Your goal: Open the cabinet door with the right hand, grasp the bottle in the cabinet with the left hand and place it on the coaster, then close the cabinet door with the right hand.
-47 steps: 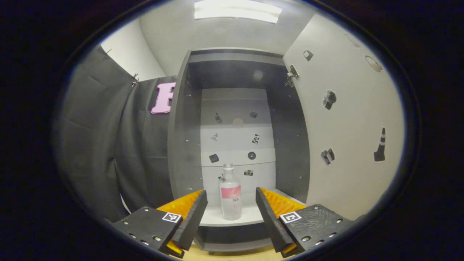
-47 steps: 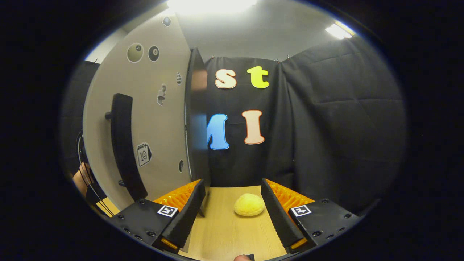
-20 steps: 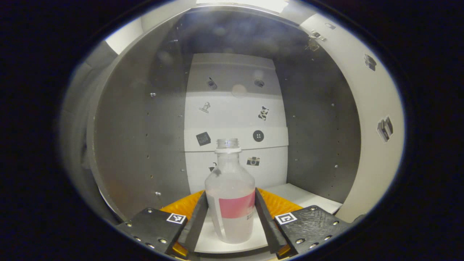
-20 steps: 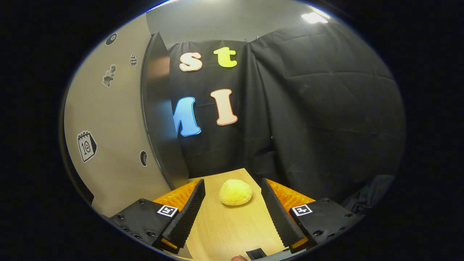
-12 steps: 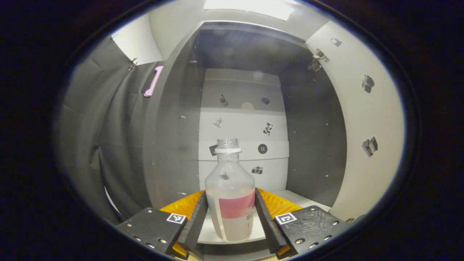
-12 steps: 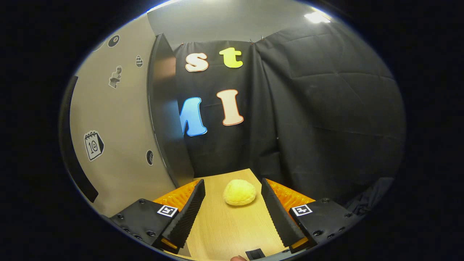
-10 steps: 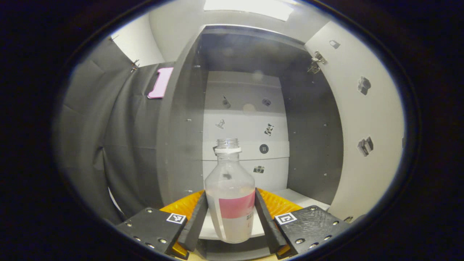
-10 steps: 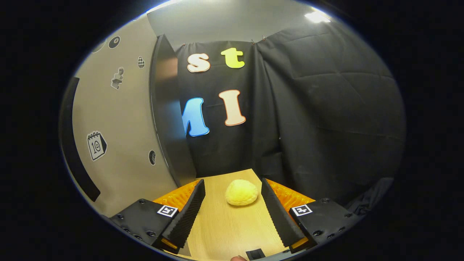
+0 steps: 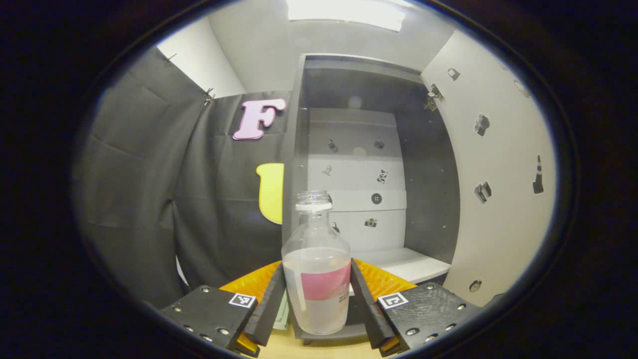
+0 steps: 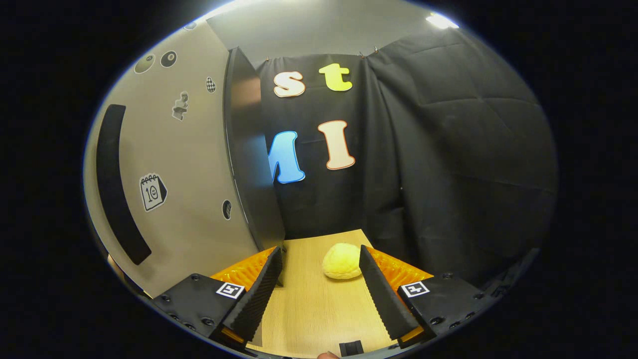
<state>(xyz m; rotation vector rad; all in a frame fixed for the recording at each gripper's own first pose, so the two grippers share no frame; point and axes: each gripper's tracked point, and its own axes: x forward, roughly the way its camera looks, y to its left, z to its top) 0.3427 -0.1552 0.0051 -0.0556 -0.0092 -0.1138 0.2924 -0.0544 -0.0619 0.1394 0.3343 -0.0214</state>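
in the left gripper view, the left gripper (image 9: 317,294) sits at the bottom centre of the frame with its two fingers pressed against either side of a clear plastic bottle (image 9: 316,269), pinching it at the band of its pink label. the bottle stands upright, uncapped, its open neck reaching the middle of the frame, and its base hangs in front of the lower edge of the cabinet (image 9: 369,164), outside the cabinet's interior. the cabinet fills the centre and upper right of that view, dark-sided with a pale back panel dotted with small stickers and a white shelf (image 9: 401,263) at lower right. its door (image 9: 498,174) stands swung open along the right side of the frame, its pale inner face carrying more stickers and a hinge near the top. black cloth hangs across the left half. in the right gripper view, the right gripper (image 10: 319,286) is at the bottom centre with its fingers spread wide apart and nothing between them, over a light wooden tabletop (image 10: 309,309). a small yellow rounded object (image 10: 342,268) lies on the tabletop just ahead of the fingers, nearer the right-hand one. the door's outer face (image 10: 174,169) fills the left of this view, with a long dark handle (image 10: 117,184) at far left.
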